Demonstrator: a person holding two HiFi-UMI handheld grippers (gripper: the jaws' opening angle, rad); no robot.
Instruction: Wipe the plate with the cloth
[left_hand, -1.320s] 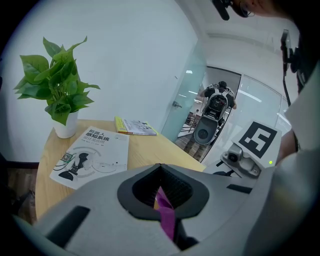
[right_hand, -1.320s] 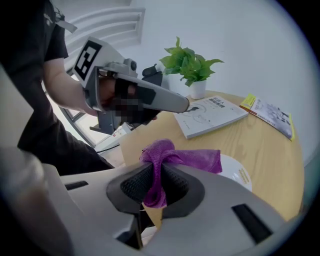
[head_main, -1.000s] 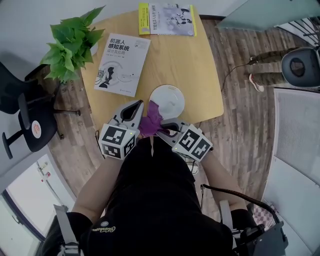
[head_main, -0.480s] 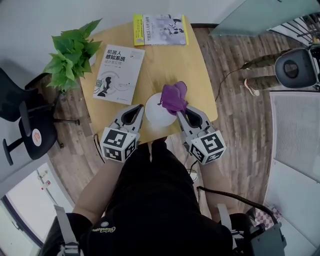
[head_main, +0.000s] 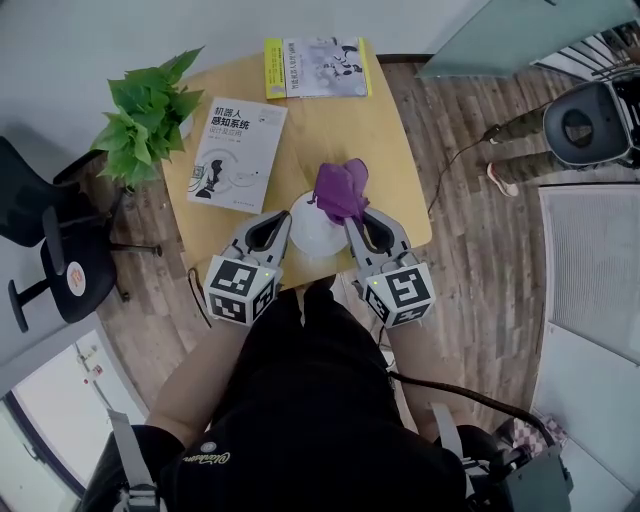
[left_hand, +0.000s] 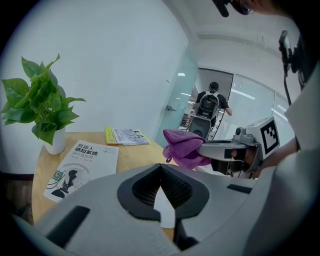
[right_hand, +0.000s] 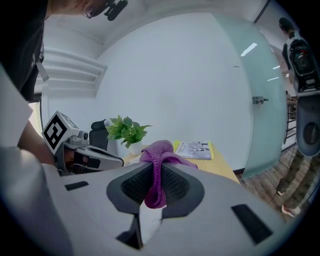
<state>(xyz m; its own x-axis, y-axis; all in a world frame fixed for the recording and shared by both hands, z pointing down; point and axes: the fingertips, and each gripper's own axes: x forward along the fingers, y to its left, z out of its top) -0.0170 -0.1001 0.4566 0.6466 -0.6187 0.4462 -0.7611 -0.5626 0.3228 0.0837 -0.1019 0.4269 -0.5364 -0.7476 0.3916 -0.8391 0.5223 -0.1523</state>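
Left gripper (head_main: 281, 222) held forward, jaws pinched on plate (head_main: 312, 235) rim | right gripper (head_main: 352, 222) beside it, jaws clamped on cloth (head_main: 340, 188) | both forearms (head_main: 192, 378) stretched out ahead.

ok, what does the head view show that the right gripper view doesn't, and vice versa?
Head view only: the plate's full round outline, and the marker cube on the right tool. Right gripper view only: that tool's jaws seen close up, shut on the purple cloth. Both: the cloth, the plant, the yellow-edged book and the left tool.
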